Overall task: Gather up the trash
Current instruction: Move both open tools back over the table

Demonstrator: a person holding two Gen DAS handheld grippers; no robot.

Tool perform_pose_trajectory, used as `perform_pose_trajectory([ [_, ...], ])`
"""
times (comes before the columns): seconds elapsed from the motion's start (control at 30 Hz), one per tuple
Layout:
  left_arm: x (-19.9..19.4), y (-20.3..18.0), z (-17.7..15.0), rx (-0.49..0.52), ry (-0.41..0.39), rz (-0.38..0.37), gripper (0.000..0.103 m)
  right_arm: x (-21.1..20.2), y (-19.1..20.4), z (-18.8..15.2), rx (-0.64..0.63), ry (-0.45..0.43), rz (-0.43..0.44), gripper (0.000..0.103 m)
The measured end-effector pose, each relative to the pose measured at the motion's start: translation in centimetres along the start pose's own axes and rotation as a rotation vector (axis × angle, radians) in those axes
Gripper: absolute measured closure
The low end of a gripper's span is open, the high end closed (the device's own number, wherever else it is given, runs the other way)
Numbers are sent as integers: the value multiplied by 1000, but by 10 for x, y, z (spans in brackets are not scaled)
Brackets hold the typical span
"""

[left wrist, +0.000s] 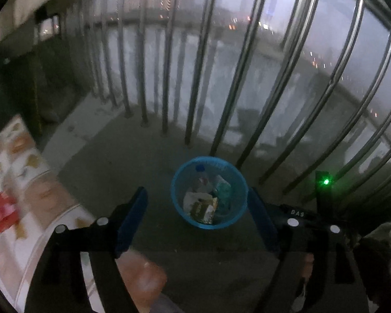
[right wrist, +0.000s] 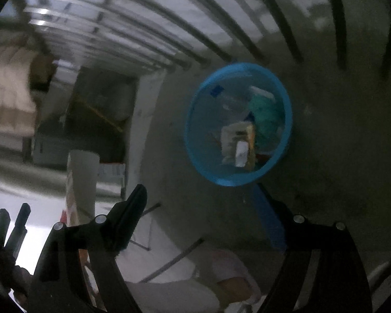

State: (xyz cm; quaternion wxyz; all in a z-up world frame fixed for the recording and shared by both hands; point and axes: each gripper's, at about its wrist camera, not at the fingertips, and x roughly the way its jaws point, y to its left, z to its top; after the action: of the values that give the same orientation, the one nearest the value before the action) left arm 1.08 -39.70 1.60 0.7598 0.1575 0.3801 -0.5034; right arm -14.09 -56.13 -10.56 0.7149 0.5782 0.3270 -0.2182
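Observation:
A round blue bin [left wrist: 178, 203] stands on the grey floor by the railing, holding a plastic bottle [left wrist: 201, 180], a teal wrapper [left wrist: 223, 190] and a flattened carton [left wrist: 202, 207]. My left gripper [left wrist: 198, 195] hangs above and in front of it, jaws open and empty, the bin showing between the blue fingers [left wrist: 133, 216]. In the right wrist view the same bin [right wrist: 193, 140] lies ahead of my right gripper [right wrist: 200, 190], which is also open with nothing between its fingers. A red packet [left wrist: 4, 211] lies on the patterned tablecloth at the left.
Steel railing bars [left wrist: 198, 78] close off the far side just behind the bin. A table with a printed cloth [left wrist: 34, 182] fills the left edge. A person's leg in light trousers [right wrist: 169, 274] and a foot show below the grippers.

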Motion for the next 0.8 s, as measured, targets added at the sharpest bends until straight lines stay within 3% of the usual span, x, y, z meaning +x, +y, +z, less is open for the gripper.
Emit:
perform_pose_trajectory([
  [0.13,-44,31,-22,-67,-35,30,25,-17,37,-6,-131,-9,-18,23],
  [0.3,-105,86,-61,-179,-119,126,25,-18,95,-14,-289,4,-13,23],
  [0.5,-164,181,-111,-383,-182,250,25,2,184,-44,-495,50,44,23],
  [0.6,-183,212,-120,-397,-216,280,25,23,232,-68,-609,96,73,23],
  [0.7,-194,242,-114,-337,-250,325,25,48,281,-92,-724,136,104,23],
  [0.8,-189,277,-101,-288,-265,314,24,77,326,-110,-829,157,126,23],
])
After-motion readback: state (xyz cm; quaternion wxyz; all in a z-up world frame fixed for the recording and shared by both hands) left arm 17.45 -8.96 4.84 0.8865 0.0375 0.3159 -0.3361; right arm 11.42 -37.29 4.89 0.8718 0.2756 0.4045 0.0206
